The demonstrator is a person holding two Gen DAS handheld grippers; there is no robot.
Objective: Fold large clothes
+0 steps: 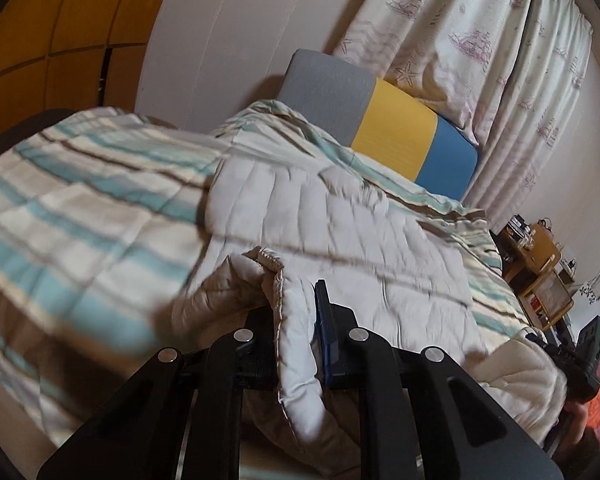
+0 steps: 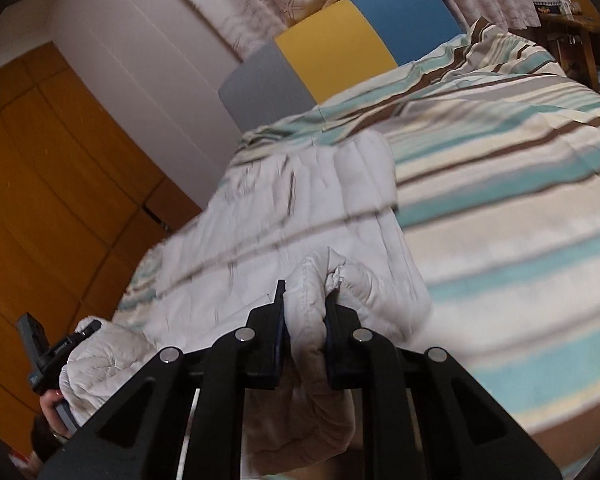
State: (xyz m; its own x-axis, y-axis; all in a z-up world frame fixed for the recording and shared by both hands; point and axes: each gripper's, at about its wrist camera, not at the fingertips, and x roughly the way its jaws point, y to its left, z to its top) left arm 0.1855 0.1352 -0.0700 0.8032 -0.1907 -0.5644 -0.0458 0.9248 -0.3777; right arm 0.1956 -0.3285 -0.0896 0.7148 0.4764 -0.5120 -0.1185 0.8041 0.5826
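A white quilted padded garment [image 1: 340, 216] lies spread over the striped bedspread [image 1: 80, 184]. My left gripper [image 1: 296, 320] is shut on a bunched edge of the garment, which bulges between the jaws. My right gripper [image 2: 306, 312] is shut on another bunched edge of the same garment [image 2: 292, 208]. Each gripper shows in the other's view: the right gripper at the far right [image 1: 580, 356], the left gripper at the lower left [image 2: 56, 356], both with garment fabric at them.
The bedspread [image 2: 500, 168] covers the bed. A grey, yellow and blue headboard [image 1: 384, 128] stands under patterned curtains [image 1: 480, 40]. A wooden wardrobe [image 2: 40, 168] is on one side, a cluttered wooden shelf [image 1: 540, 264] on the other.
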